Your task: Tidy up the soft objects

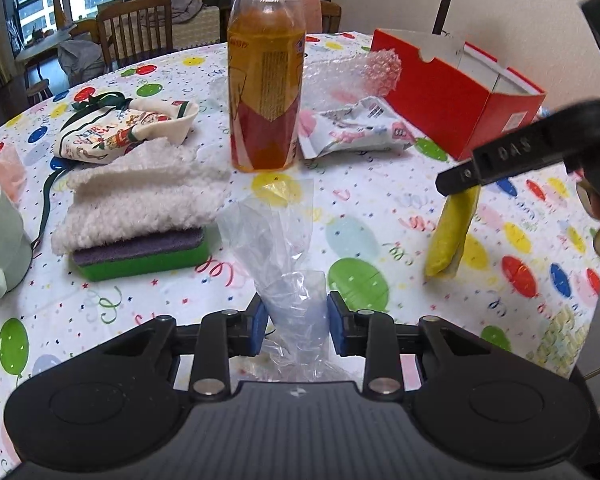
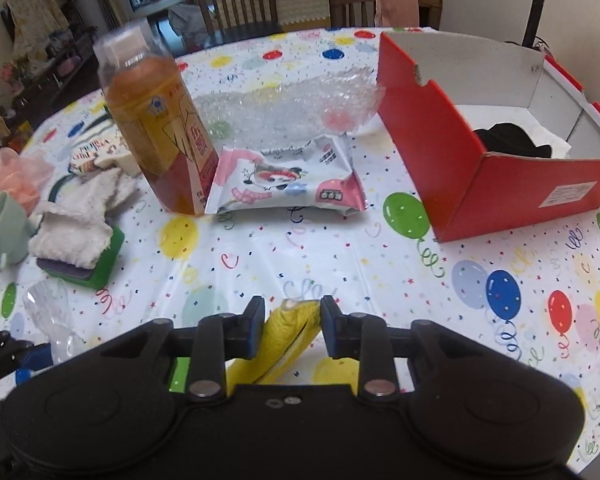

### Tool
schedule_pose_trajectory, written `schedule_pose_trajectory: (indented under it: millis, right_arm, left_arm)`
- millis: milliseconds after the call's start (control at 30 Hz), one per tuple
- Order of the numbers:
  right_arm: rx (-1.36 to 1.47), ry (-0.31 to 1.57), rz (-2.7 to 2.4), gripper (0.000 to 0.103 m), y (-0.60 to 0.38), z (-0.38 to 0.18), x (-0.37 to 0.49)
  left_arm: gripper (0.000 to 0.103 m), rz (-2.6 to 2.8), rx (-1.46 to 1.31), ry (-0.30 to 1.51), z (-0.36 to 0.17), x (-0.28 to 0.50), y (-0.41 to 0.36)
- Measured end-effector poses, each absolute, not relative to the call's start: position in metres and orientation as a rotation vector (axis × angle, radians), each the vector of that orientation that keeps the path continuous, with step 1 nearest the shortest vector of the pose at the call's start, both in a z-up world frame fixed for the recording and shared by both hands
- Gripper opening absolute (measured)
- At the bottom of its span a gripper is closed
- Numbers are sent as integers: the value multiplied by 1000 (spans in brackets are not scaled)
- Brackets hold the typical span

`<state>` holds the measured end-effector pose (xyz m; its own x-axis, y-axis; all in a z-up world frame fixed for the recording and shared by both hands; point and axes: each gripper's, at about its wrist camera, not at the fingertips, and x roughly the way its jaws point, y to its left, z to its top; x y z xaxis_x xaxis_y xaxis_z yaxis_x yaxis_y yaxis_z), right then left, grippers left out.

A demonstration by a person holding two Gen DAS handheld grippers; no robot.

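Note:
My left gripper (image 1: 298, 316) is shut on a crumpled clear plastic bag (image 1: 276, 236), which rises from between its blue pads above the table. My right gripper (image 2: 292, 322) is shut on a folded yellow cloth (image 2: 288, 328). In the left wrist view the yellow cloth (image 1: 452, 232) hangs from the right gripper (image 1: 460, 184) over the tablecloth. An open red box (image 2: 460, 168) stands at the right with a dark item (image 2: 508, 140) inside. A white fluffy cloth (image 1: 140, 200) lies on a green and purple sponge (image 1: 140, 260) at the left.
A tall bottle of orange drink (image 1: 266, 80) stands mid-table, with a snack packet (image 2: 288, 184) and bubble wrap (image 2: 292, 108) beside it. A Christmas pouch (image 1: 120, 132), a pale green mug (image 1: 0, 236) and a pink mesh puff (image 2: 12, 176) are at the left. Chairs stand beyond the table.

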<state>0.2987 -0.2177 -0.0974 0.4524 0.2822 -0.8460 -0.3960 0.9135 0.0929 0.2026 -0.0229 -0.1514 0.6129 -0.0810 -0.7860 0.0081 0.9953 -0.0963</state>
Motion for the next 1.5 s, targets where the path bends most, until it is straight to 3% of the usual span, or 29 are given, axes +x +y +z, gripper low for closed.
schedule_pose_trajectory:
  millis: [800, 1167, 1500]
  right_arm:
    - [-30, 838, 484, 28, -325, 5, 364]
    - [-30, 790, 413, 28, -376, 20, 433]
    - [-61, 776, 366, 28, -411, 18, 479]
  left_arm:
    - [26, -276, -121, 834, -38, 304, -88]
    - [26, -316, -62, 766, 17, 381, -141]
    - [26, -303, -8, 789, 30, 451, -187]
